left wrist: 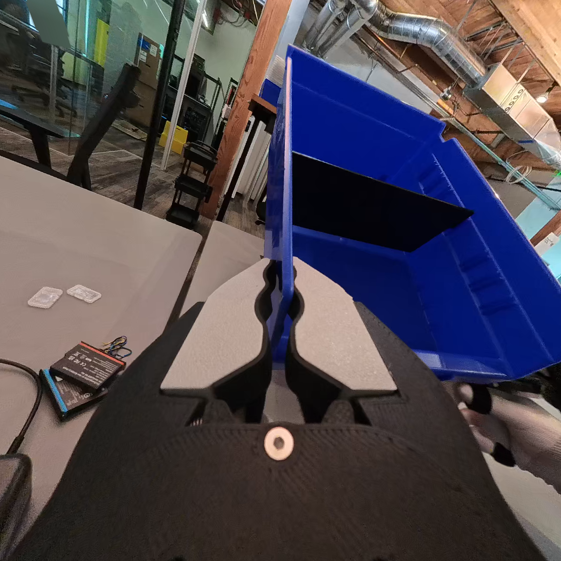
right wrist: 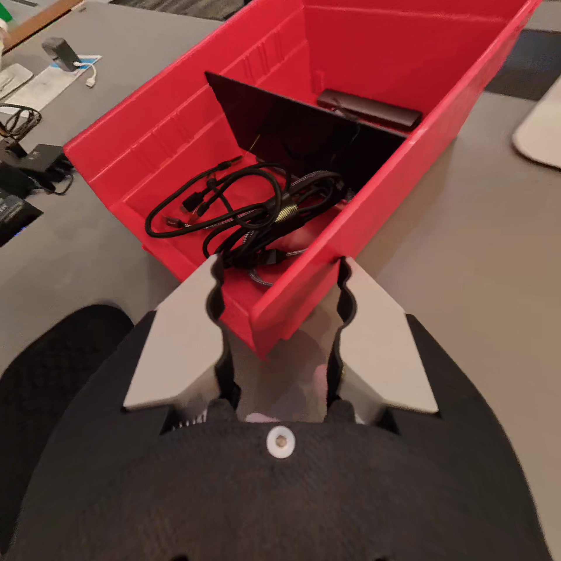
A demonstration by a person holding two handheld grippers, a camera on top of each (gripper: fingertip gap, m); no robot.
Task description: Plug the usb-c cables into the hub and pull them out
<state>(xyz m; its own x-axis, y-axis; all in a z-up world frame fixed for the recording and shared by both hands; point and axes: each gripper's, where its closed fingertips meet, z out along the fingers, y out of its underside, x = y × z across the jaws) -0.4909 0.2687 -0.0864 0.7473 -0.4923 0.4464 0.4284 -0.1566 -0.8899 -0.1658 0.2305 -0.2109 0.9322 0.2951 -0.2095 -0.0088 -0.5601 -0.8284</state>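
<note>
at bench: our left gripper (left wrist: 280, 291) is clamped on the blue plastic bin (left wrist: 379, 188) wall; our right gripper (right wrist: 279, 273) gapes over the red plastic bin (right wrist: 170, 133). we judge setup stage; next, pick one tangled black usb-c cable (right wrist: 243, 206) and the dark slim hub (right wrist: 368, 110).

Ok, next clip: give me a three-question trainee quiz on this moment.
1. True or false: the left gripper is shut on the blue bin wall.
2. Which lies nearer the right gripper in the red bin: A) the cables, B) the hub?
3. What separates cables from hub?

Key: 1 true. 2 A. 3 A black divider.
</note>
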